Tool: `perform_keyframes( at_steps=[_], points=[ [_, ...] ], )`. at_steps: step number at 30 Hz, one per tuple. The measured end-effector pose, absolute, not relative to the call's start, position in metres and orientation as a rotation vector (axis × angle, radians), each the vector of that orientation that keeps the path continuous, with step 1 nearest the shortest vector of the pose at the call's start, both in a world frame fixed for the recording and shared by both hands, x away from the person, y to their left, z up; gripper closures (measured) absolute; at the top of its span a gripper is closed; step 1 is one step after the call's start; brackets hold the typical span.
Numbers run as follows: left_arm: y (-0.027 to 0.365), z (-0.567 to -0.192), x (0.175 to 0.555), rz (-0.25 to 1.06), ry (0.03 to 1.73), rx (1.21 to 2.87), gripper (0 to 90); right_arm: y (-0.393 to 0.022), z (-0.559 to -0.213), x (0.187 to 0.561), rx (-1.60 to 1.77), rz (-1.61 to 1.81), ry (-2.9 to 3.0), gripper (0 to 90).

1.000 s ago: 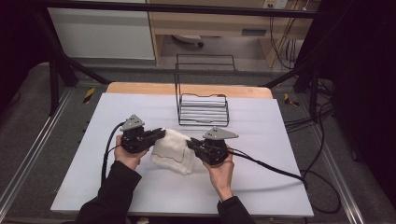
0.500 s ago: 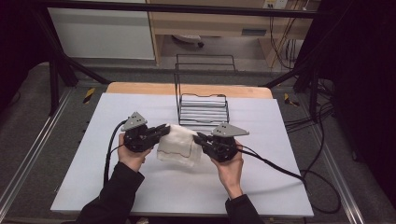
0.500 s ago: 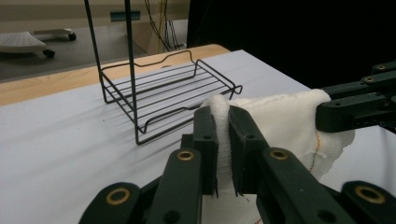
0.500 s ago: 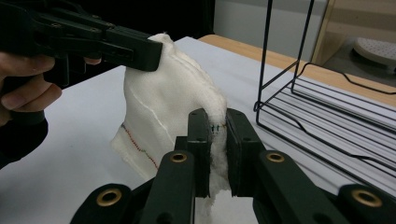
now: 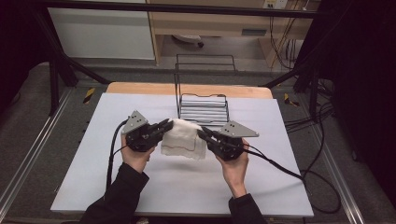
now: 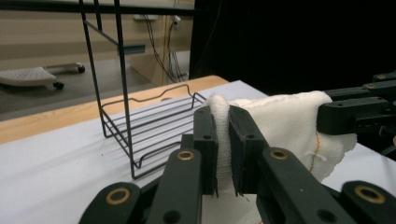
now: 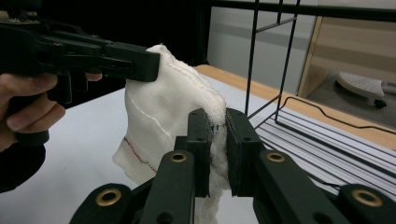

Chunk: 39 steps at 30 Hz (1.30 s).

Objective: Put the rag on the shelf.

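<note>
Now | left tongs (image 5: pixel 164 126), right tongs (image 5: pixel 201 133) pinch cloth (image 5: pixel 183 139) edges | rack (image 5: pixel 203 106) just behind

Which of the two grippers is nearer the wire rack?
The right gripper: it holds the white cloth just in front of the wire rack, while the left gripper grips the cloth's far side.

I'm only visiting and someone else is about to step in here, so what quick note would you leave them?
Left gripper: shut on the white cloth, pinching its left edge.
Right gripper: shut on the cloth's right edge.
The cloth hangs folded between them, lifted off the table, just in front of the wire rack.
Done: cloth gripped and raised.
Left: probably carrying it to the rack and letting go.
</note>
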<state>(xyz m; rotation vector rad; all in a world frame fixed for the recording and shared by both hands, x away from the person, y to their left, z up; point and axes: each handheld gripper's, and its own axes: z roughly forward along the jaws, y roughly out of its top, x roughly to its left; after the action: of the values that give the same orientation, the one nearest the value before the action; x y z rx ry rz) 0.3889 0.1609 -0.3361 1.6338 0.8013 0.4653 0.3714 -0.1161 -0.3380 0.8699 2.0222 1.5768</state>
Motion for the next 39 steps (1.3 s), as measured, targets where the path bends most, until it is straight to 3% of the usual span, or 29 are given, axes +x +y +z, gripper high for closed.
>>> perform_keyframes(
  at_steps=[39],
  points=[
    [0.139,-0.290,0.400,0.531,0.736,1.481,82.2,-0.135,-0.295,0.380,0.833,1.686,1.784,81.2]
  ],
)
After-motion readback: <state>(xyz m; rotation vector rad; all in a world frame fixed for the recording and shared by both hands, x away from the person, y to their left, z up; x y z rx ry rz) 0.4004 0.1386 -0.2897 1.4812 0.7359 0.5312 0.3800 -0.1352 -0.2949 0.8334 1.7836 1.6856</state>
